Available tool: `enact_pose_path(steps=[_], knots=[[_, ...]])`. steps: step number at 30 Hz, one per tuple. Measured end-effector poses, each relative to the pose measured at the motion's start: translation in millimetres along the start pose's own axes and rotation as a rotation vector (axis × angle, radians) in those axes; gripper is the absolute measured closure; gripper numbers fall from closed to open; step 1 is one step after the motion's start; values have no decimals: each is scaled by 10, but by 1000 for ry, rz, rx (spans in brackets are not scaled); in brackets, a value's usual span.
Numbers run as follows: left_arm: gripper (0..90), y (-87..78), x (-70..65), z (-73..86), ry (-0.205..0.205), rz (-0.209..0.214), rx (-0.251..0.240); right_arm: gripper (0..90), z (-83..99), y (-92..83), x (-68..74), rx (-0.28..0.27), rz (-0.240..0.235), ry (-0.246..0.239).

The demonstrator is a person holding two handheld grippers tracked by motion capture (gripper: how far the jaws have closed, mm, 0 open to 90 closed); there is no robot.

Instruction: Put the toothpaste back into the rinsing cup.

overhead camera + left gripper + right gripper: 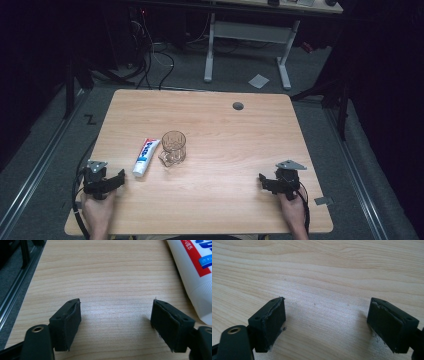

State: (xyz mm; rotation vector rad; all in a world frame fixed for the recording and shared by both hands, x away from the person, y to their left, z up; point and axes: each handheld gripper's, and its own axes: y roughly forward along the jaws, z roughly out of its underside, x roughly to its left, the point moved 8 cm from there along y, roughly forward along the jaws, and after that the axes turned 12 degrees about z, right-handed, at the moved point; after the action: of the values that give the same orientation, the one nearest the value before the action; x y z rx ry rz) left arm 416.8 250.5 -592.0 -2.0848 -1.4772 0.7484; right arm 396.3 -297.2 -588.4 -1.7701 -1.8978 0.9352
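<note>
A white toothpaste tube [145,156] with blue and red print lies on the wooden table [225,125], left of centre. Just right of it stands a clear glass mug [173,148], upright. My left gripper [121,176] rests at the table's near left corner, open, nothing between its jaws; its own view [117,312] has the tube's cap end [197,277] just beyond and to the right of its right jaw. At the near right, my right gripper [261,179] is open over bare wood [327,312].
A grey cable grommet [238,106] is set into the table's far side. Beyond the table stand a white desk frame [247,40] and floor cables. A metal rail [15,285] runs along the floor left of the table.
</note>
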Motion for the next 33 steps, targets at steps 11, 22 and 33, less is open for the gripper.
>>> enact_pose_path(steps=[11,22,33], knots=[[236,-7,-26,12,-2,0,2,151,0,0,0,0,0,0],[246,-91,18,32,-10,80,8,151,-6,7,-2,-1,-1,-2],[242,-331,55,-85,-29,77,-51,151,3,-4,2,-1,-5,-5]])
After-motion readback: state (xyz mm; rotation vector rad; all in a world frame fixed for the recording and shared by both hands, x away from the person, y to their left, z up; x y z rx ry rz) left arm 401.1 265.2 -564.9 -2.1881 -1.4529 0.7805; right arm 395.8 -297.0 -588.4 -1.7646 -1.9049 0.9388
